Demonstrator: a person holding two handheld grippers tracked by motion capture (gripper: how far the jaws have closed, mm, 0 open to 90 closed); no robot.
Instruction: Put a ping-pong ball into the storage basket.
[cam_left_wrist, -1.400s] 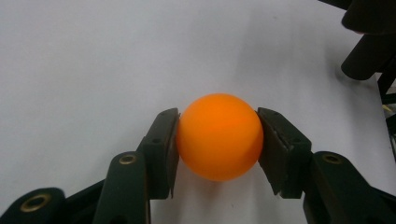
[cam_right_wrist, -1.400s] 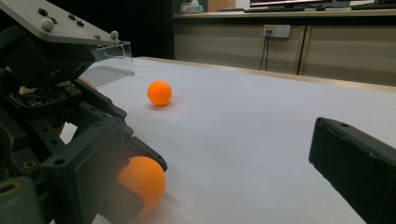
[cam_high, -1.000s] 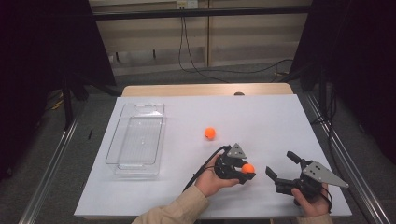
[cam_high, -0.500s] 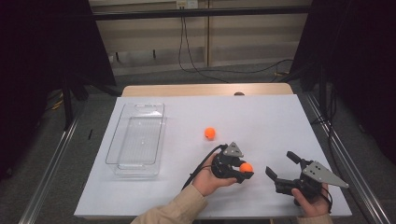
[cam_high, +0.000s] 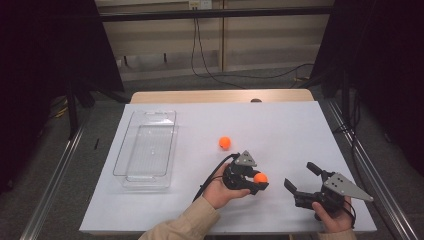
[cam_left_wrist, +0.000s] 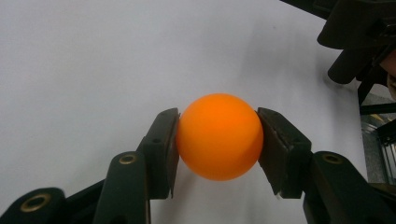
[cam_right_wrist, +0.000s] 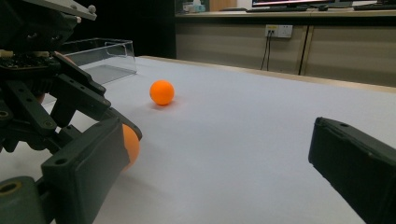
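Two orange balls on the white bench: one ball (cam_left_wrist: 219, 136) is clamped between the jaws of the left gripper (cam_high: 252, 181), both pads pressed flat on its sides, near the bench's front edge. Grip sits across the ball's widest part, probably so it can't squirt out. The other ball (cam_high: 225, 142) lies loose mid-bench, apart from both grippers. A clear plastic tray (cam_high: 146, 172) stands empty at the left side (likely where the balls are meant to go, so the held one has a fair way to travel). The right gripper (cam_high: 302, 177) rests near the front right corner in the person's hand, jaws spread wide with nothing between them, pointed toward the left gripper, seemingly parked out of the way. The person's left sleeve (cam_high: 180, 227) comes in from the front edge.
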